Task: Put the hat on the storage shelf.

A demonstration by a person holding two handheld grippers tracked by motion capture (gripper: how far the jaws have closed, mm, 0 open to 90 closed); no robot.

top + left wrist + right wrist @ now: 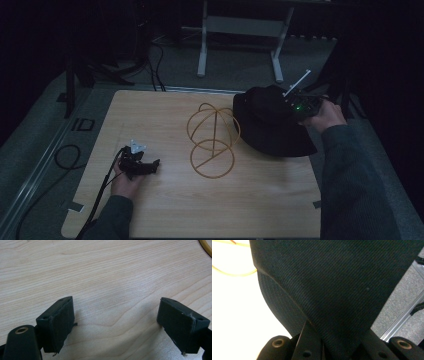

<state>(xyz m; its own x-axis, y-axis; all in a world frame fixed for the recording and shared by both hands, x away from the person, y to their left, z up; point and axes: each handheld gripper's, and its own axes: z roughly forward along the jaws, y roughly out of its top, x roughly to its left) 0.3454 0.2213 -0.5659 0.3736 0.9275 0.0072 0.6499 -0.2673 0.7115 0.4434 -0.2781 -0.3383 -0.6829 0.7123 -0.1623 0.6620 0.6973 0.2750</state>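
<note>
- High view: the black hat (267, 122) lies at the right side of the wooden table (165, 210), just beside the gold wire stand (212, 141). The right hand-held gripper (295, 106) is at the hat's far right edge; the left hand-held gripper (150, 167) rests low on the table's left part, well apart from both.
- Left gripper view: the left hand-held gripper (116, 322) has its jaws spread wide over bare wood, holding nothing.
- Right gripper view: the right hand-held gripper (339, 347) is clamped on the hat's (337, 282) dark fabric.
</note>
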